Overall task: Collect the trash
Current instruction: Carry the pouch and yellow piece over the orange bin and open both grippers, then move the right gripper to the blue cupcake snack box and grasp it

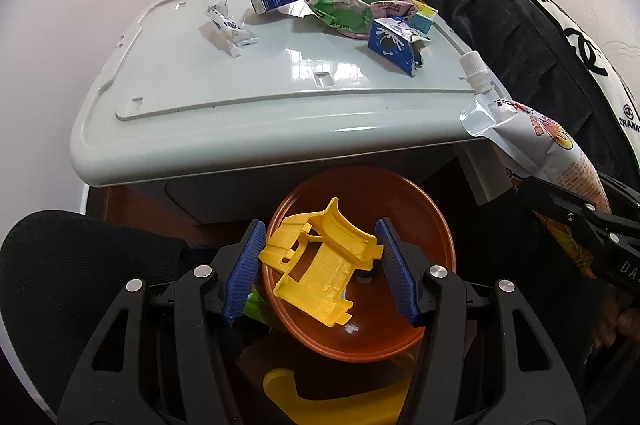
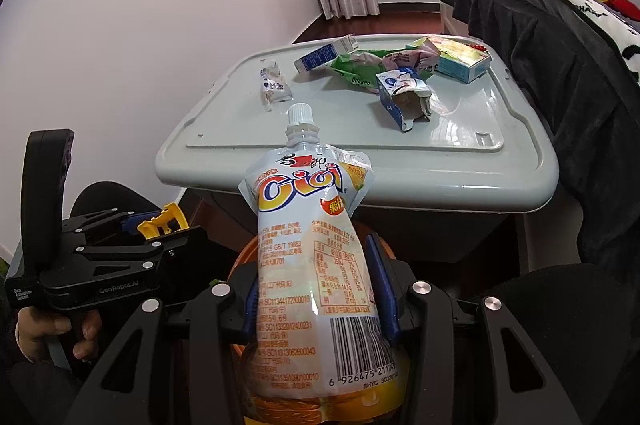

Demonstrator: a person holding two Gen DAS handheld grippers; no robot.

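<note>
Left gripper [image 1: 320, 265] clamps yellow plastic piece [image 1: 320, 265] over orange bowl [image 1: 420, 221]. Right gripper [image 2: 316, 289] clamps spouted pouch [image 2: 312, 233]. Cartons and wrappers litter grey lid [image 1: 280, 73].

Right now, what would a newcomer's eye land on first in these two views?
The white drink pouch clamped upright in the right gripper, and the yellow plastic piece between the left gripper's jaws over an orange bowl. Behind them, crushed cartons litter the grey bin lid.
</note>
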